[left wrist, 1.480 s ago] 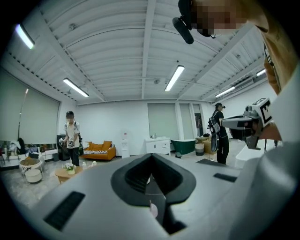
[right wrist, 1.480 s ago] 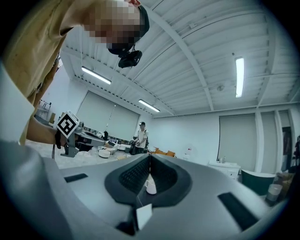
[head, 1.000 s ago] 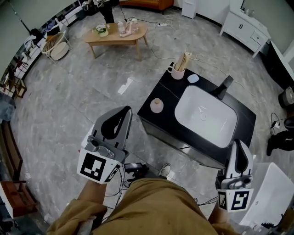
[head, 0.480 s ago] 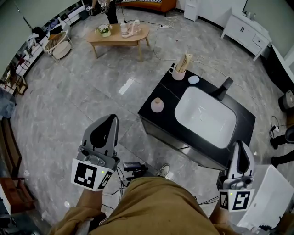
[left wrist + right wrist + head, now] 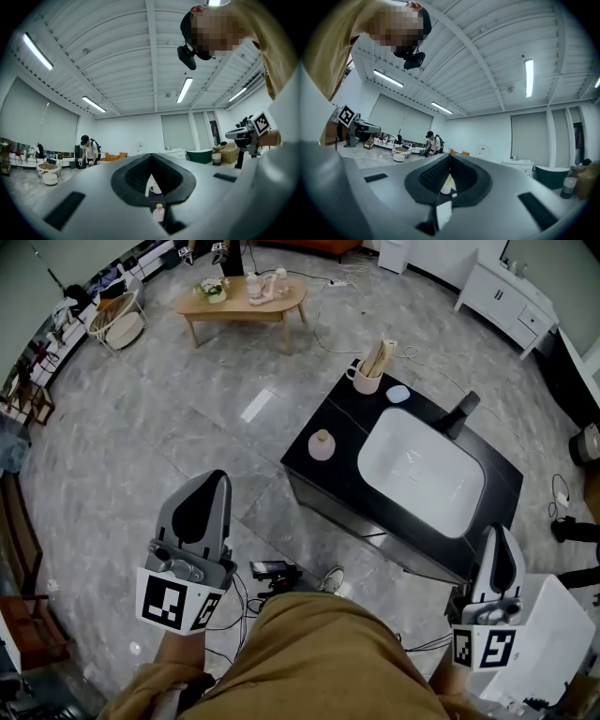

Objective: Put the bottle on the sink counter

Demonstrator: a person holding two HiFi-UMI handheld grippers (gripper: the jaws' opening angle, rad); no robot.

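A small pale bottle [image 5: 322,443] with a tan cap stands upright on the left end of the black sink counter [image 5: 342,418]. Through the left gripper's jaws the same bottle [image 5: 158,212] shows low down, with a white mug [image 5: 154,189] behind it. My left gripper [image 5: 214,476] hovers over the floor, left of and short of the counter, shut with nothing in it. My right gripper [image 5: 497,529] hangs off the counter's near right corner, shut and empty. More bottles [image 5: 253,284] stand on a far wooden coffee table [image 5: 246,304].
The counter holds a white basin [image 5: 422,472], a black faucet [image 5: 461,414], a mug of utensils [image 5: 367,377] and a small dish [image 5: 398,394]. A white box [image 5: 553,634] sits at the lower right. Cables and a device [image 5: 272,572] lie by my feet. A person [image 5: 86,150] stands far off.
My left gripper has drifted left and back toward me, away from the counter. The right gripper has stayed put.
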